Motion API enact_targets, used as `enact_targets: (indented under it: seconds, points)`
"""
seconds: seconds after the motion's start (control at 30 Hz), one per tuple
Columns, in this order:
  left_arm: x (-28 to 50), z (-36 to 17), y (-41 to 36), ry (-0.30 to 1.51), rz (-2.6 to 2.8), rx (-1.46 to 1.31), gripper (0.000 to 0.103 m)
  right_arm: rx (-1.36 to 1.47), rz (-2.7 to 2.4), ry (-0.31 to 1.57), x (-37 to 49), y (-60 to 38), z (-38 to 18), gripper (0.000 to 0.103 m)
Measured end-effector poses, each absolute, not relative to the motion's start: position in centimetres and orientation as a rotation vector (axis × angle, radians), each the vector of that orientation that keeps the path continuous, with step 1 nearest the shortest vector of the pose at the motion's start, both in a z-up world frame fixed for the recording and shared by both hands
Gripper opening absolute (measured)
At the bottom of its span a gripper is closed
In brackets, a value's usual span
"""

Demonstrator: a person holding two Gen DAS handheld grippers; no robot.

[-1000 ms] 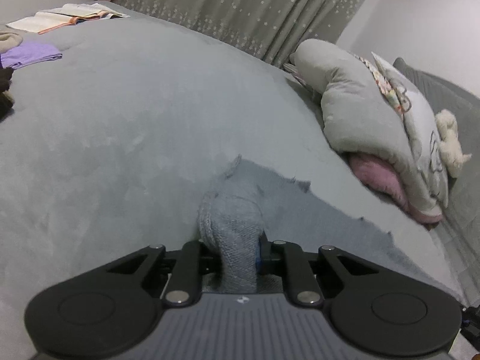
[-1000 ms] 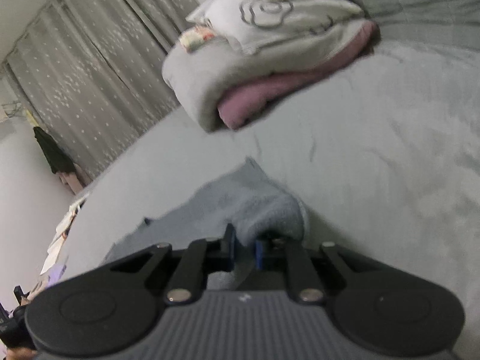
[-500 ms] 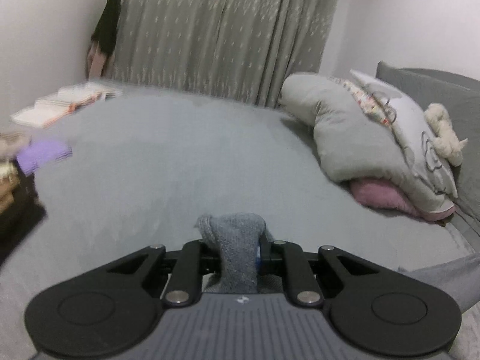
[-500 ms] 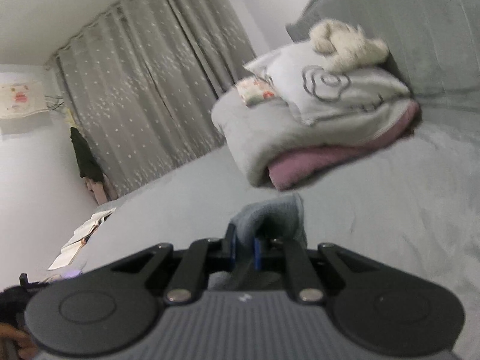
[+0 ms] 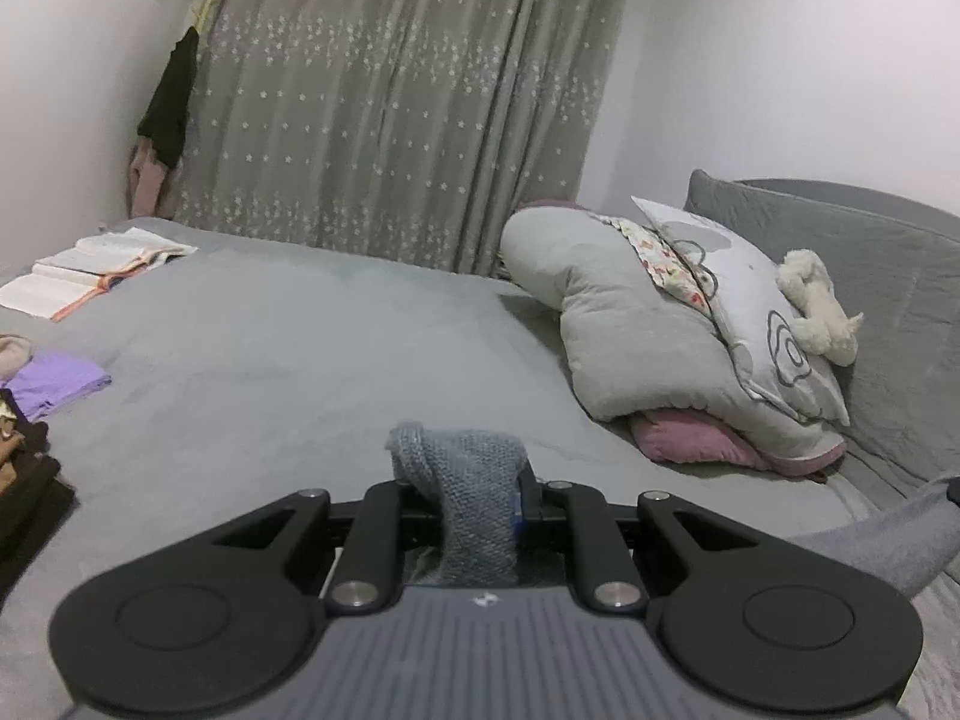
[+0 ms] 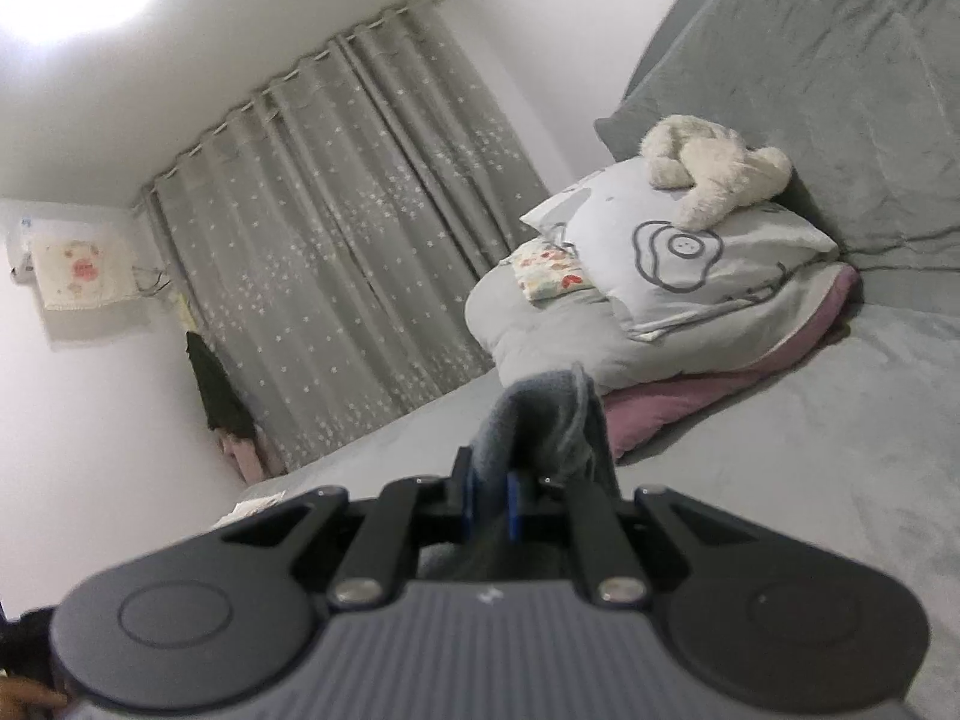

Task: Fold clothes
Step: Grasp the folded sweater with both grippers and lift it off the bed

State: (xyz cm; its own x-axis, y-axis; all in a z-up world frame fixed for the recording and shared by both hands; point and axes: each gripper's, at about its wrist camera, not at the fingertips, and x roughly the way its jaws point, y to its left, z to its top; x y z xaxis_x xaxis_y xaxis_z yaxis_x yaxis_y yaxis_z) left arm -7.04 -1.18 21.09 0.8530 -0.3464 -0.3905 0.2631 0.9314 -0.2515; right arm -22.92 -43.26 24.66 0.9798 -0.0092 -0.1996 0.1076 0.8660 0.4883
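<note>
Both low views share pillows [image 5: 654,324] (right seemingly tilted).

Matt black plastic grippers [image 5: 480,504] with shiny metal rivets [image 5: 354,591]; a coarse grey knit [image 5: 474,498]; soft velvety bedspread [image 5: 300,360]; fluffy plush toy [image 6: 711,171]; paper book [image 5: 90,270].

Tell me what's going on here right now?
A person is folding clothes on a grey bed. The left hand-held gripper and the right hand-held gripper are each shut on part of a grey knit garment, which is held up above the bed. Folded clothes sit at the left edge.
</note>
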Motion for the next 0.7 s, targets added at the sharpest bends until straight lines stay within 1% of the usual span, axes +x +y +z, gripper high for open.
enact_targets:
  seconds: [0.1, 0.23, 0.37, 0.53, 0.7]
  points:
    - [-6.6, 21.8, -1.7, 0.45, -0.329, -0.187, 0.013, 0.521, -0.056, 0.18, -23.0, -43.8, 25.1, 0.008]
    - [-5.6, 24.2, -3.3, 0.446, -0.361, -0.207, 0.013, 0.536, -0.108, 0.145, -24.0, -47.4, 25.3, 0.008]
    - [-4.9, 26.3, -6.2, 0.436, -0.399, -0.166, 0.013, 0.553, -0.165, 0.109, -25.1, -51.1, 25.3, 0.008]
    - [-2.5, 27.4, -11.7, 0.515, -0.479, -0.158, 0.014, 0.572, -0.236, 0.063, -26.5, -55.9, 25.4, 0.008]
    - [0.3, 27.5, -19.4, 0.578, -0.552, -0.116, 0.014, 0.591, -0.307, 0.018, -27.9, -60.6, 25.5, 0.008]
